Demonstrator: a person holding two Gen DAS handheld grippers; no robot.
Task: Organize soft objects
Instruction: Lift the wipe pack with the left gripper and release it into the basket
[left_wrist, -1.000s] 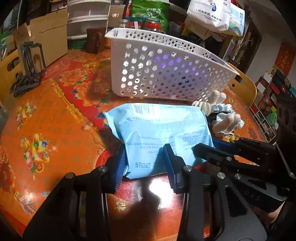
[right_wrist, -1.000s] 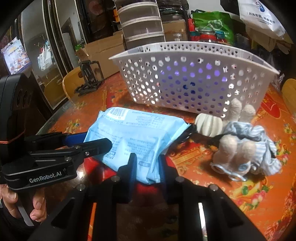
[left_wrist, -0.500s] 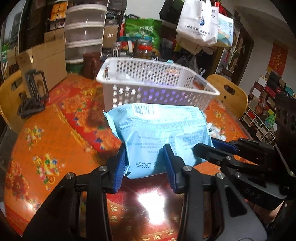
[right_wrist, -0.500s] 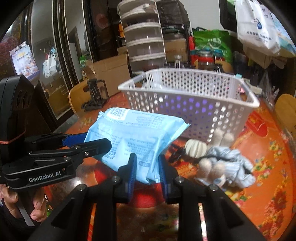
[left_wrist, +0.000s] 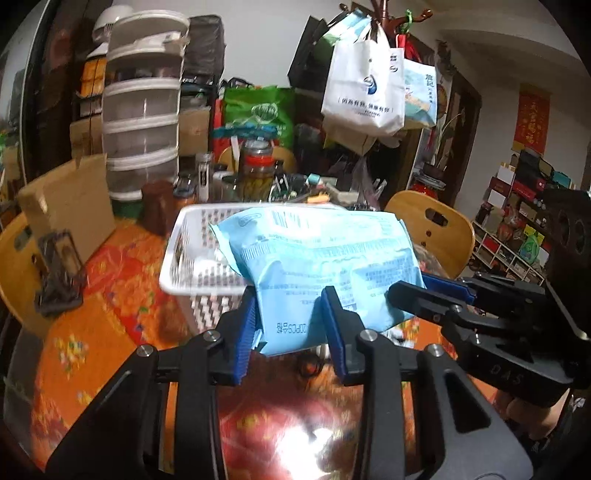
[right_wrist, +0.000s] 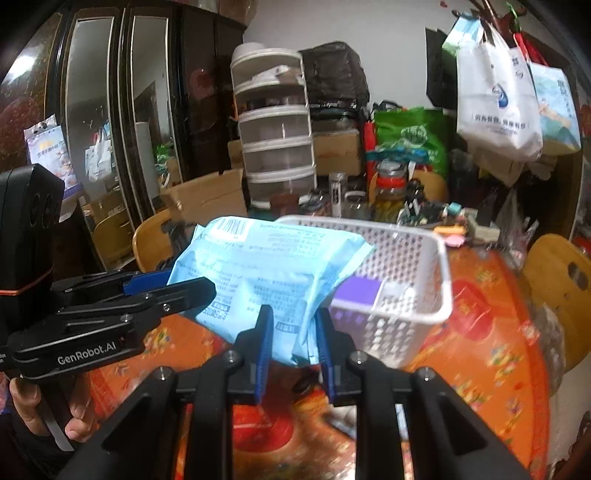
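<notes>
A soft light-blue packet (left_wrist: 317, 258) is held in the air by both grippers. My left gripper (left_wrist: 290, 299) is shut on its near edge. My right gripper (right_wrist: 293, 317) is shut on its other near corner; it also shows in the left wrist view (left_wrist: 402, 291). The packet (right_wrist: 266, 266) hangs above the near rim of a white perforated basket (left_wrist: 192, 273), which stands on the red-orange table. In the right wrist view the basket (right_wrist: 417, 295) holds a purple item (right_wrist: 358, 293). The left gripper shows at the left of that view (right_wrist: 199, 288).
The table (left_wrist: 110, 325) has a red and orange patterned cloth. A black clamp-like object (left_wrist: 59, 269) lies at its left. Jars, a cardboard box (left_wrist: 70, 206) and stacked drawers (left_wrist: 142, 122) crowd the far edge. Wooden chairs (left_wrist: 436, 229) stand around it.
Both grippers have lifted the blue packet off the table and carried it up toward the basket. The plush toy that lay beside it has dropped out of view.
</notes>
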